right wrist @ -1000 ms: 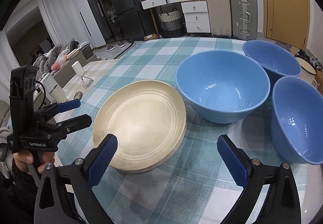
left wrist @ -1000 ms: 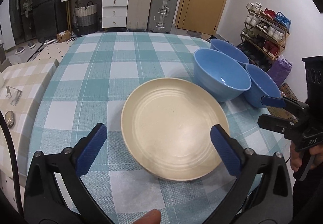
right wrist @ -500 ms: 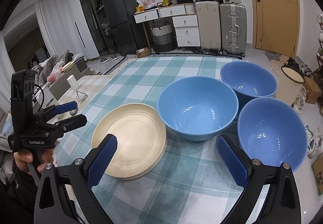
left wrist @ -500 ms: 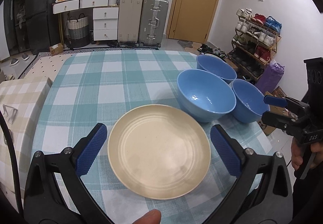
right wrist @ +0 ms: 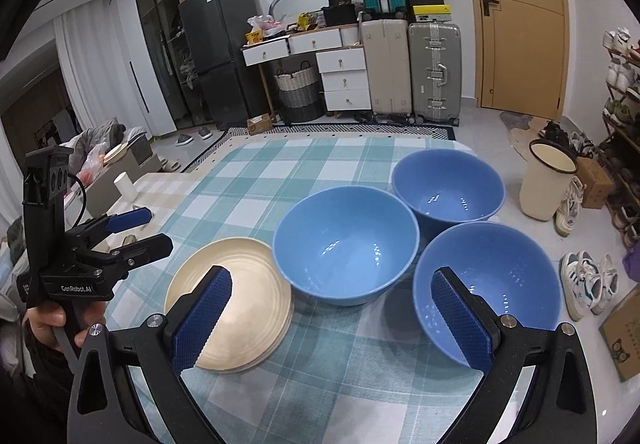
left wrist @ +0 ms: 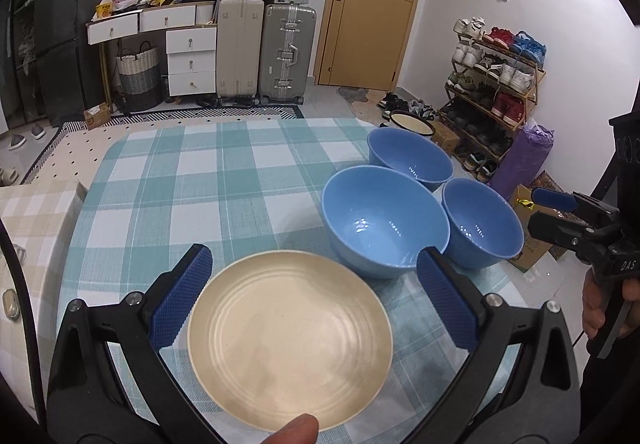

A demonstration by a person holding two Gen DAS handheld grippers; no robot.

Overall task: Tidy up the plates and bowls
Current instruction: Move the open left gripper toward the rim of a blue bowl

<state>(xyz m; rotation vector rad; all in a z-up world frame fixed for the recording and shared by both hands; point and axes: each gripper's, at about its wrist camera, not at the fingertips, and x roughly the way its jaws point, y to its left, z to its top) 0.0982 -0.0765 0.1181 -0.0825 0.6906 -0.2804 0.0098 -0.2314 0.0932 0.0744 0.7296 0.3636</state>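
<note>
Checked teal cloth on table (left wrist: 168,188), cluttered room behind. Cream plate stack (left wrist: 290,328) sits near edge, between pads of left gripper (left wrist: 316,300), jaws wide apart, nothing held. Three blue bowls to its right: middle bowl (right wrist: 346,244) just beside plates, far bowl (right wrist: 447,184) & near-right bowl (right wrist: 486,280) close together. Right gripper (right wrist: 332,316) also spread open, empty, above cloth betw. plates & near-right bowl. Probably bowls want nesting next: approach one rim from side, pinch wall w/ one pad inside, lift straight, lower centred into neighbour; avoid knocking plates. Further out: suitcases (left wrist: 264,52), drawers (left wrist: 188,56), door (left wrist: 372,4), shoe rack (left wrist: 496,84) far right.
</note>
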